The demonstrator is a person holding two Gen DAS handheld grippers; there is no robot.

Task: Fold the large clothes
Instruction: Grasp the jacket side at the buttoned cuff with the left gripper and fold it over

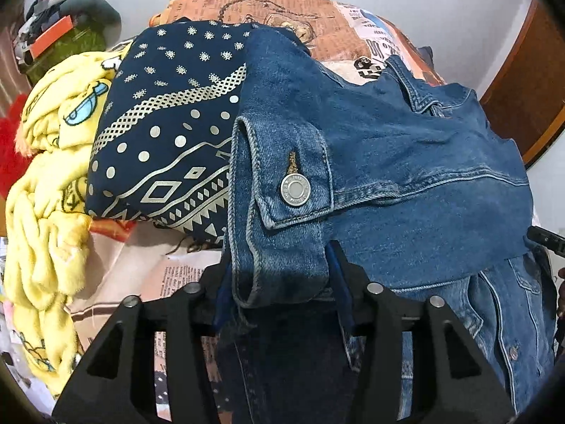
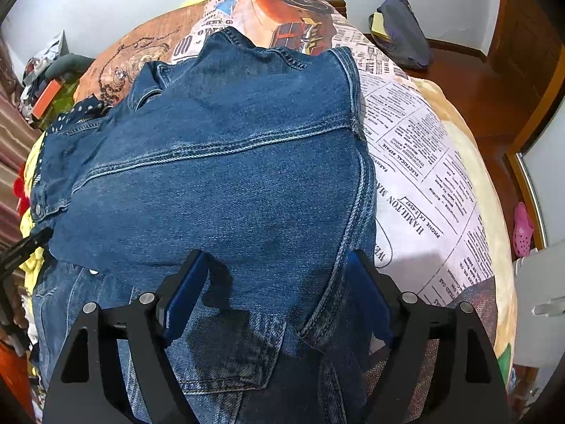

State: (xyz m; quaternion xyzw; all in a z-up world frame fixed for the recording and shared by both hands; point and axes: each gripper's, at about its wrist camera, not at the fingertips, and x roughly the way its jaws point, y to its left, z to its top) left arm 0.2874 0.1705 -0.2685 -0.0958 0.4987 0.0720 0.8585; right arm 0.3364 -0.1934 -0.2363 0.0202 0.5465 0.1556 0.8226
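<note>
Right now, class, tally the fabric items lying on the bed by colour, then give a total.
Blue denim: 1, the denim jacket
Navy with white print: 1, the patterned cloth
Yellow: 1, the fleece blanket
Total: 3

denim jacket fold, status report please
Left claw gripping cuff of blue denim jacket. Right claw open, straddling jacket. Navy patterned cloth and yellow fleece blanket crowd the left side.

Jacket [image 2: 219, 176]: blue denim cloth, coarse, matt.
Cuff button [image 1: 295, 189]: shiny metal.
Blanket [image 1: 46, 183]: yellow fleece, fluffy.
Bedsheet [image 2: 423, 176]: printed smooth cloth.
</note>
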